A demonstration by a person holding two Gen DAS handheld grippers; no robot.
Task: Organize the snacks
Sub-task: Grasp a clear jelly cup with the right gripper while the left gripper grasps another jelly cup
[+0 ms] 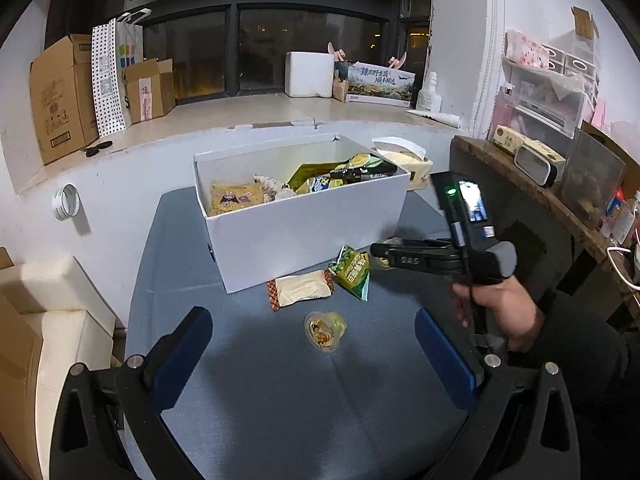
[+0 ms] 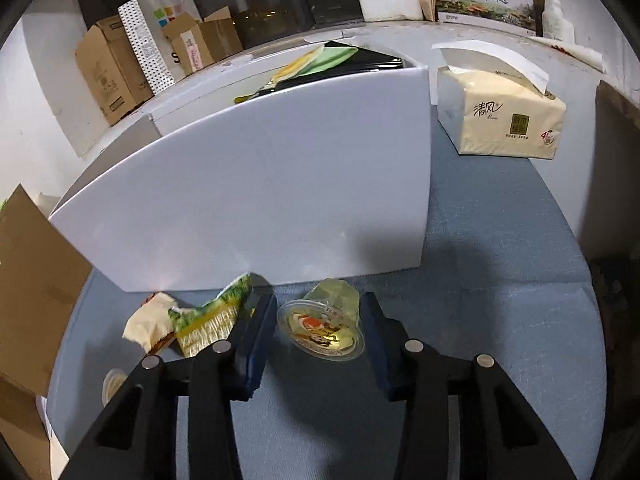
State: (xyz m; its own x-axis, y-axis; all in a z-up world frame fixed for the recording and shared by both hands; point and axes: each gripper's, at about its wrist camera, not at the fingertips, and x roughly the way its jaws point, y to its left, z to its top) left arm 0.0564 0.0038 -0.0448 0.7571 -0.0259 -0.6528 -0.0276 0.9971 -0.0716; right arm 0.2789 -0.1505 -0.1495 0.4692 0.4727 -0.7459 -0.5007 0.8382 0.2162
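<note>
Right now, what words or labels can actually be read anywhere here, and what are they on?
"DAS": side of the right claw.
"清风": tissue pack.
"臻品野生菌 顺丰鲜达": printed box on the windowsill.
Too blurred to read: jelly cup lid, green snack packet, cardboard boxes.

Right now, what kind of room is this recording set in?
Most likely a lived-in room at home, partly used for storage. Cardboard boxes stand on the window ledge, a tissue pack sits on the blue table, and a cluttered wooden shelf stands alongside.
</note>
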